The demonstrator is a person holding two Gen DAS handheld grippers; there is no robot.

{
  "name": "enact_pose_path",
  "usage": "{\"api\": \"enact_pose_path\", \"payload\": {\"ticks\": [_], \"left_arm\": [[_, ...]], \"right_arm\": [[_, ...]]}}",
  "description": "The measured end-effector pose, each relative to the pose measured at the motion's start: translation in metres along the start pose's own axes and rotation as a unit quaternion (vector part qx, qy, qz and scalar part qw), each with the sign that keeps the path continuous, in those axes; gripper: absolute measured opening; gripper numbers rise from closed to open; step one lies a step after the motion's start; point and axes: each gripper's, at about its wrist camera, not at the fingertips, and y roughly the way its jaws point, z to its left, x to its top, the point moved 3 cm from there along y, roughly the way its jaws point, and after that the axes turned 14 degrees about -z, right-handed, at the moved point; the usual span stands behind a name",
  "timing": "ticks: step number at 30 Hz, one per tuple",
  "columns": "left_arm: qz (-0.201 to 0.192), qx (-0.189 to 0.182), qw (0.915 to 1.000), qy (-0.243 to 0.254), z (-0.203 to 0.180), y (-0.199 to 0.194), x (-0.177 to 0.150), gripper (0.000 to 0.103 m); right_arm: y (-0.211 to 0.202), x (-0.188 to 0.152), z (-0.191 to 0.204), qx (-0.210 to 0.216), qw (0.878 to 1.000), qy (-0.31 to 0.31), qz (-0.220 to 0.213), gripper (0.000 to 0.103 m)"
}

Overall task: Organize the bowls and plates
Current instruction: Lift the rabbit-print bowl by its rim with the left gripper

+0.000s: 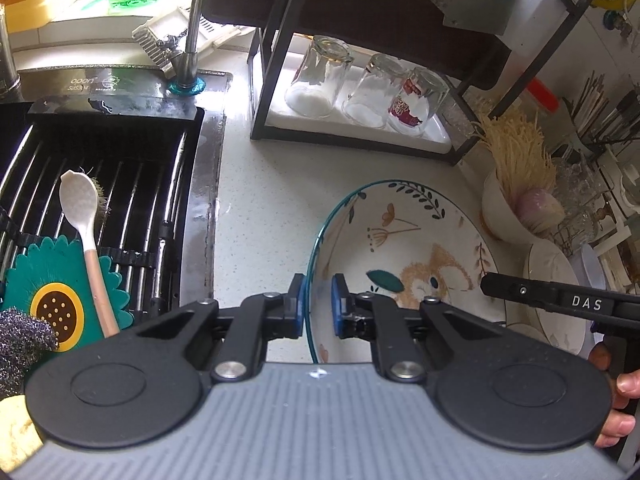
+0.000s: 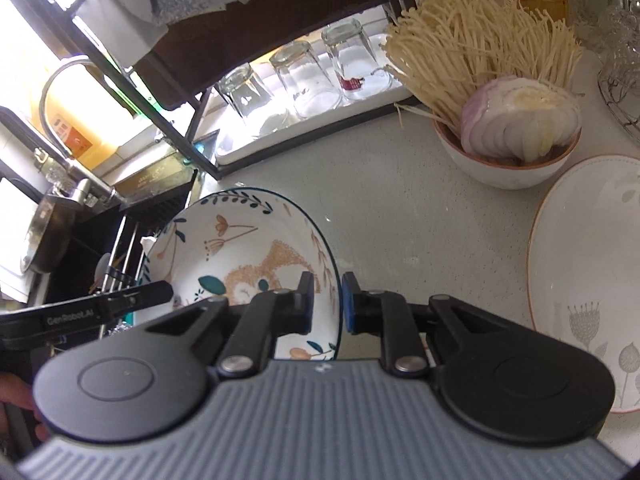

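Daylight is pouring in from behind the tap (image 1: 192,20), glaring on the pale speckled counter (image 1: 272,200) and on the white tray (image 1: 436,136) under the black rack (image 1: 264,80). Three upturned glasses (image 1: 320,76) are draining there (one carrying a red label). A dark sink (image 1: 120,168) is sitting left of the counter.

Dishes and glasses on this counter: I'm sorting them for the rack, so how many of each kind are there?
Glasses, upside down on the white tray: 3
Bowls: 2, the fox-pattern bowl and the bowl of mushrooms and onion
Plates: 1, the orange-rimmed plate
Total: 6
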Motion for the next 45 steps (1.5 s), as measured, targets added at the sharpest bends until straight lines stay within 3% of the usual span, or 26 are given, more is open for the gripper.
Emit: {"api": "enact_pose_path", "payload": {"ticks": [17, 32, 37, 45], "left_arm": [[-0.018, -0.031, 0.9993, 0.012, -0.046, -0.027, 0.004, 0.014], [0.012, -0.035, 0.9987, 0.034, -0.115, -0.038, -0.046, 0.015], [0.023, -0.032, 0.9982, 0.045, -0.135, -0.036, -0.065, 0.015], [0.032, -0.018, 0.9981, 0.049, -0.142, -0.027, -0.08, 0.016]], "right_arm": [[-0.058, 0.003, -0.022, 0.004, 0.999, 0.006, -0.042, 0.018], [-0.11, -0.024, -0.074, -0.016, 0.999, 0.002, -0.033, 0.018], [-0.119, -0.037, -0.087, -0.029, 0.999, -0.026, -0.028, 0.018], [-0.119, -0.055, -0.095, -0.037, 0.998, -0.057, -0.01, 0.018]]}}
